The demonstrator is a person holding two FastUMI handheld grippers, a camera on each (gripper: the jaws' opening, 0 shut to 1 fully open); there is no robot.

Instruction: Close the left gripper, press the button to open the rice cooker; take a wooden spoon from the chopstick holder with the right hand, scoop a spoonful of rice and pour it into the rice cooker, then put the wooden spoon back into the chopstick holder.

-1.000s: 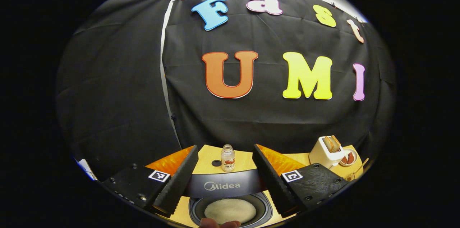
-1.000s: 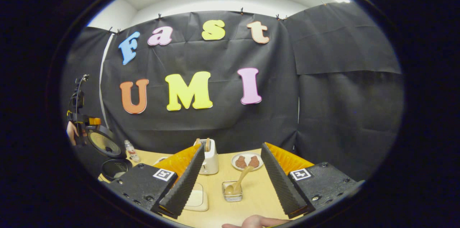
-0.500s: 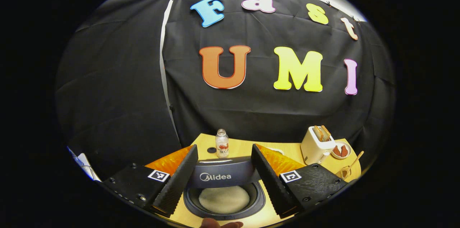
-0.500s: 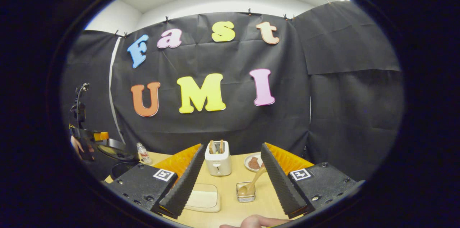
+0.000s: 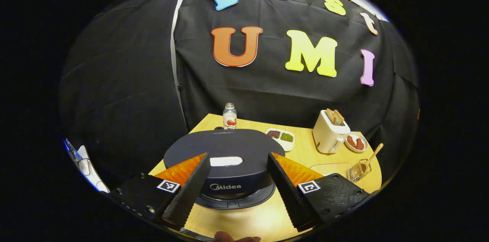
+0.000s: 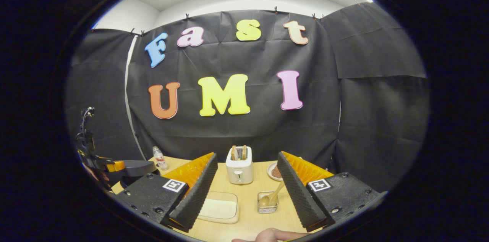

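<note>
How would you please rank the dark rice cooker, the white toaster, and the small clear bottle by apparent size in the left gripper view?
1. Dark round rice cooker, though it sits nearest the camera.
2. White toaster.
3. Small clear bottle.

**Cooker lid down, spoon in its holder**

Your dark round rice cooker sits at the table's near left with its lid down flat. The wooden spoon leans tilted in the wire chopstick holder, bowl end down, just beside the shallow rice tray.
</note>
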